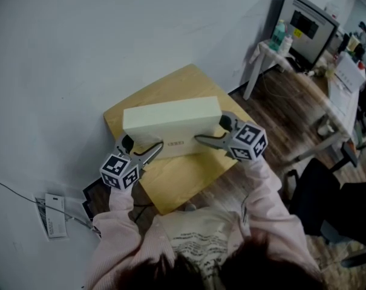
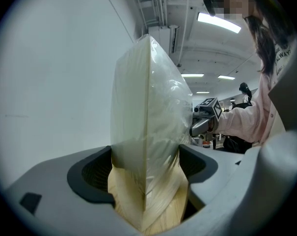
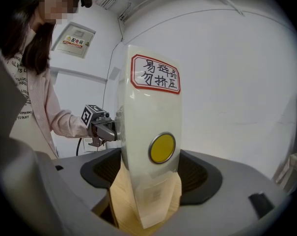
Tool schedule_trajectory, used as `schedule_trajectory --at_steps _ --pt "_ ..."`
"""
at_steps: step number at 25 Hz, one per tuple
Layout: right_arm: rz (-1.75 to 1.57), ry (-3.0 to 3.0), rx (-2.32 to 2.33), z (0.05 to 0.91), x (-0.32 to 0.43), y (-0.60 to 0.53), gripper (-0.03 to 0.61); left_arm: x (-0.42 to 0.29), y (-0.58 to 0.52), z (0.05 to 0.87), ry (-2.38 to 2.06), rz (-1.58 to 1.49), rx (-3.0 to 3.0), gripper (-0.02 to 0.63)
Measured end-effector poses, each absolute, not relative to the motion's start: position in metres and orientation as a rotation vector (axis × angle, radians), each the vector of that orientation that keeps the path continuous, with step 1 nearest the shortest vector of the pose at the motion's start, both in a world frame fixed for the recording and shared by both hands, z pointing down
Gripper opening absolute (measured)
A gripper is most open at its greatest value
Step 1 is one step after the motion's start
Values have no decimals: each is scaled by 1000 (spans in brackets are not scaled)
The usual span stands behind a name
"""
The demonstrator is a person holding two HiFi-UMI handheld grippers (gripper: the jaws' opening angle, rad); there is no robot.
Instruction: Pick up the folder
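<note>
The folder (image 1: 170, 122) is a pale cream box file wrapped in clear film, lying lengthwise over the small wooden table (image 1: 176, 183). My left gripper (image 1: 152, 151) holds its left end and my right gripper (image 1: 205, 139) its right end, both shut on it. In the left gripper view the film-wrapped end (image 2: 148, 122) fills the gap between the pads of the left gripper (image 2: 146, 181). The right gripper view shows the other end (image 3: 148, 107), with a red-framed label and a yellow round sticker, pinched by the right gripper (image 3: 146, 181). Wood shows just below it in both.
The table stands against a white wall. A white tag and cables (image 1: 52, 215) lie at the lower left. At the right are a white desk with a monitor (image 1: 305, 23) and bottles (image 1: 279, 36), and a black chair (image 1: 328, 198).
</note>
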State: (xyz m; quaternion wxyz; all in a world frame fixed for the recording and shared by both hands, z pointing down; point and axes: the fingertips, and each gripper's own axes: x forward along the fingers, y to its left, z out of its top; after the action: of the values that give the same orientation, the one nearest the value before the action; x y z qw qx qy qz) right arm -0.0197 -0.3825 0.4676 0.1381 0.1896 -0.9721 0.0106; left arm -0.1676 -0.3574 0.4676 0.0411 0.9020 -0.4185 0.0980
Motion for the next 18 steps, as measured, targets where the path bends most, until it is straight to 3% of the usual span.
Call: schedule_trajectory --at_steps 18 --pt "34 -2904 578 393 -14 -349 370 -161 -325 390 -1310 225 2818 431"
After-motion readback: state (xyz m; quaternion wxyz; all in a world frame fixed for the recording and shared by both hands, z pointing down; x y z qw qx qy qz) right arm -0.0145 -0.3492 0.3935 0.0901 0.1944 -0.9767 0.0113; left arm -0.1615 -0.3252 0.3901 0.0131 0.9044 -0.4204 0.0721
